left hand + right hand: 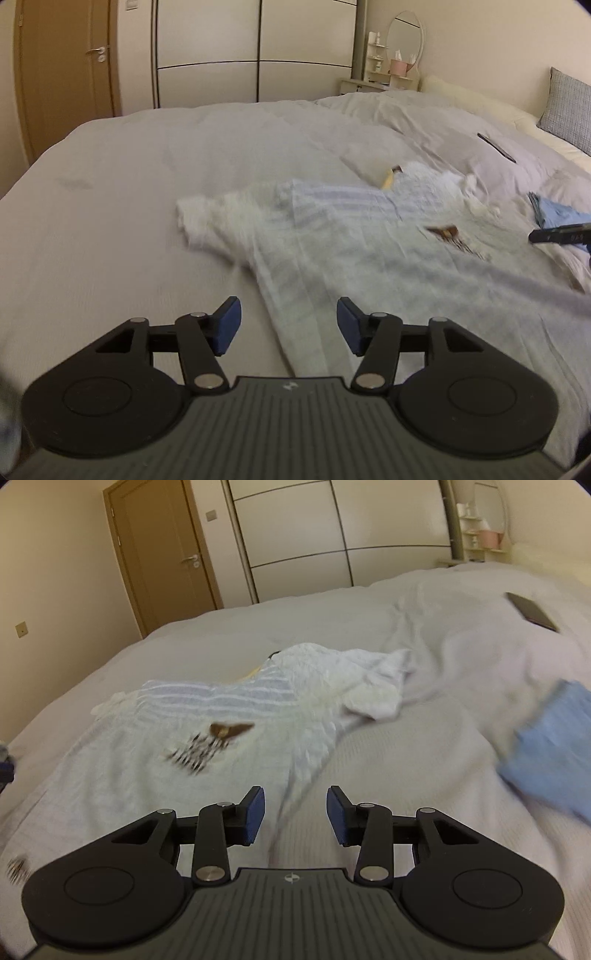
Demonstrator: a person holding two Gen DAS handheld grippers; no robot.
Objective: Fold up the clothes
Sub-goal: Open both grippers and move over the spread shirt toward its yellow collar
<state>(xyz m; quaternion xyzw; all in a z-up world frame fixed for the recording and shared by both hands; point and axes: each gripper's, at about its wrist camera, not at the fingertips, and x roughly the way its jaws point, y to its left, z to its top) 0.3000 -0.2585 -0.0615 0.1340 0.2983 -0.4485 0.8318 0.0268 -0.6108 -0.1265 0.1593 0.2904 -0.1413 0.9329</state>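
Nearest the lens in each wrist view sit two black linkage fingers with blue pads. My left gripper (289, 325) has its fingers spread, nothing between them, poised above the lower left edge of the pale white-and-light-blue T-shirt with faint stripes and a brown chest print (369, 251). My right gripper (295, 814) is likewise spread and empty, poised at the shirt's lower right edge, where cloth meets cover.

Position of the work: the shirt lies spread out, print side up, on the light grey bed cover (129, 166). One short sleeve (199, 214) lies out to the left; the other sleeve (376, 698) is bunched on the right. The body is wrinkled and not squared. No fold across the body is visible.

Step in hand, by my judgement: both grippers are placed to take the lower edge or sides, either for flattening or for a fold. Motion blur prevents a finer reading.

Requirement for the next move: each pad pair must close on shirt fabric alone, without gathering the cover beneath.

Surroundings: a folded blue cloth (550, 753) lies right of the shirt, a dark flat phone-like slab (532, 612) further up the bed. Beyond stand a white panelled wardrobe (255, 48), a brown wooden door (70, 62) and an oval mirror (404, 33).
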